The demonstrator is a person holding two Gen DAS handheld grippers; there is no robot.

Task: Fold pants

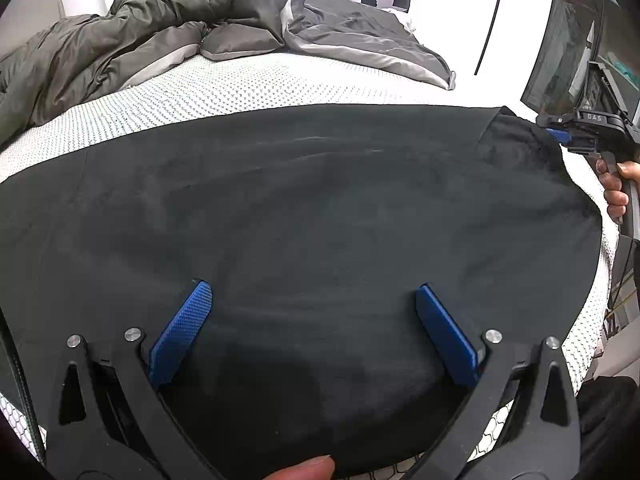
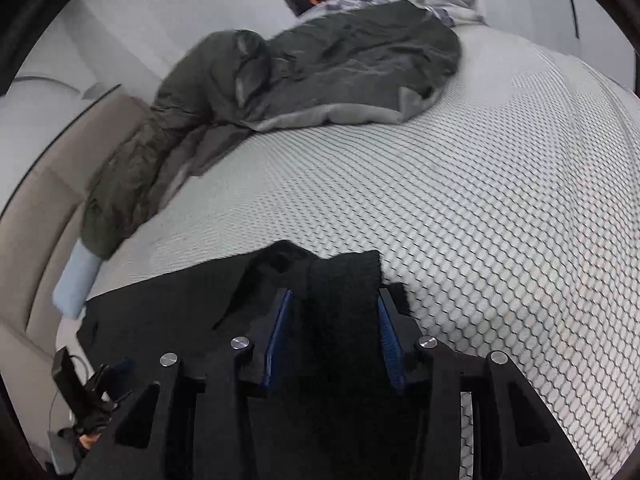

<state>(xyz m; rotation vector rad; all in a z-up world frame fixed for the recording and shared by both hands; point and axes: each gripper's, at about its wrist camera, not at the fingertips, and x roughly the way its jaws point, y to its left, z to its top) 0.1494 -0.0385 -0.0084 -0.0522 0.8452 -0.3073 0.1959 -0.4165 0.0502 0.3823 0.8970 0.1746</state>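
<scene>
While the right claw (image 2: 334, 340) clamps a bunched band of the black pants (image 1: 300, 208), a thin bite could slip free. Spread wide, the left claw (image 1: 314, 332) hovers over smooth, matte cloth lying flat on the bed (image 2: 500, 208) beneath both claws.

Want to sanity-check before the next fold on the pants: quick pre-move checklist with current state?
1. Right gripper has fabric: ok, a thick bunch of the black pants fills the gap between its blue pads.
2. Grip firm enough to carry: cannot tell.
3. Left gripper free: ok, open, pads wide apart over the pants, nothing between them.
4. Pants flat: mostly ok, smooth in the middle, lifted at the right gripper's end.
5. Landing area on mattress: ok, bare beyond the pants.
6. Duvet out of the way: ok, heaped well apart from the pants.
</scene>
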